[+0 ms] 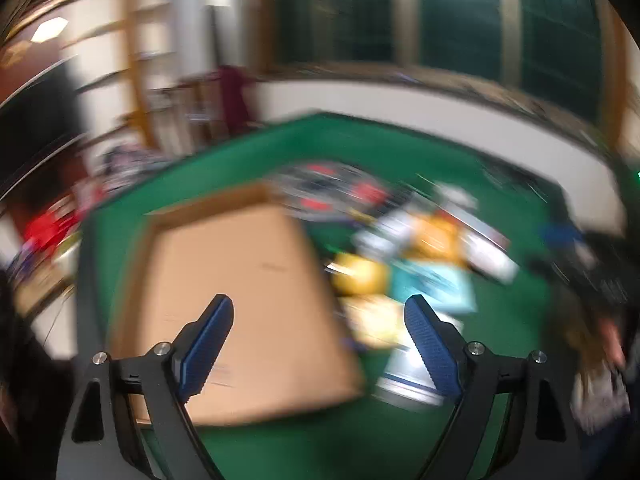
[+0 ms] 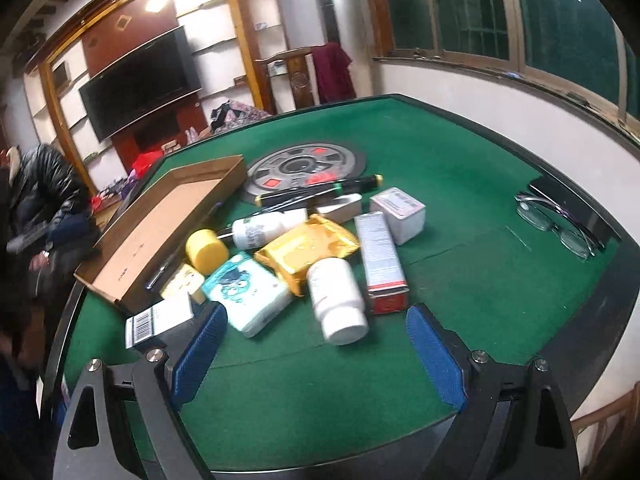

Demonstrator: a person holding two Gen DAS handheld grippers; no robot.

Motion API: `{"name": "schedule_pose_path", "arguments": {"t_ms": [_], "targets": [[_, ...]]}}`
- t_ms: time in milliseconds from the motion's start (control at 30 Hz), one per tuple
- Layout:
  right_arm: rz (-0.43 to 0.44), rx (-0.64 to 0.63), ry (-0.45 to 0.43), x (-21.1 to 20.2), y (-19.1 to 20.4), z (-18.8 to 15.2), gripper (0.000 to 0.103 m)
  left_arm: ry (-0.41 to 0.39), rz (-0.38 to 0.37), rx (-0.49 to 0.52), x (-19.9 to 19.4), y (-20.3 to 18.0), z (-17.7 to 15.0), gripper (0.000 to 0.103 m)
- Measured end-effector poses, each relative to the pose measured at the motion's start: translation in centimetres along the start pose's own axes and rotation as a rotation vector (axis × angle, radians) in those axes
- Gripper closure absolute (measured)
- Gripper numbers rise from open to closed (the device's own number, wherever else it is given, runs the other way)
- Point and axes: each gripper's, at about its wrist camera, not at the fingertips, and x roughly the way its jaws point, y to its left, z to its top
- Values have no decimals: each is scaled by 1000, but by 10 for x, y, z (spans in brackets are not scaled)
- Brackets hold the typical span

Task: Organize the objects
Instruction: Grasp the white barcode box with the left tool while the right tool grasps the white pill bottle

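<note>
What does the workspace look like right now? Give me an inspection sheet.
Surface: green felt table, round hub at centre.
Job's things: open cardboard box, seemingly empty; beside it a pile: white bottle, gold pouch, yellow cap, teal tissue pack, tall red-ended carton.
Clutter: glasses near table's right edge.
Grippers: left claw open, empty, view blurred; right claw open, empty.
Cables: nothing seen.
Surroundings: television, shelves, windows, a person in a dark jacket.
</note>
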Motion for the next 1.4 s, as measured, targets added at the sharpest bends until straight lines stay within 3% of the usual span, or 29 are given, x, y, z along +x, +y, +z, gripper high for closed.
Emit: {"name": "schedule_pose_path", "arguments": {"t_ms": [100, 167, 300, 367, 500, 533, 867, 1067, 1167, 1400], "targets": [[-14, -1, 2, -2, -4, -3, 9, 74, -42, 100, 22, -34, -10, 19], [-40, -19, 2, -1, -4, -7, 9, 111, -51, 117, 30, -40, -14, 28], [-66, -24, 19, 9, -7, -7, 10, 143, -52, 110, 40, -45, -19, 34], [-58, -21, 35, 17, -7, -5, 15, 162, -65, 112, 47, -51, -21, 46], [-51, -66, 93, 38, -1, 1, 54, 215, -54, 111, 67, -56, -23, 63], [-55, -79, 104, 42, 0, 2, 55, 226, -64, 102, 70, -56, -23, 65], [-106, -188, 134, 71, 12, 22, 54, 219, -78, 21, 78, -53, -21, 64], [-136, -236, 176, 72, 26, 14, 54, 220, -53, -40, 84, -56, -15, 63], [-165, -268, 191, 75, 33, 8, 64, 220, -44, -34, 85, -57, -15, 63], [-141, -180, 214, 86, 22, 8, 64, 220, -35, -27, 85, -59, -15, 63]]}}
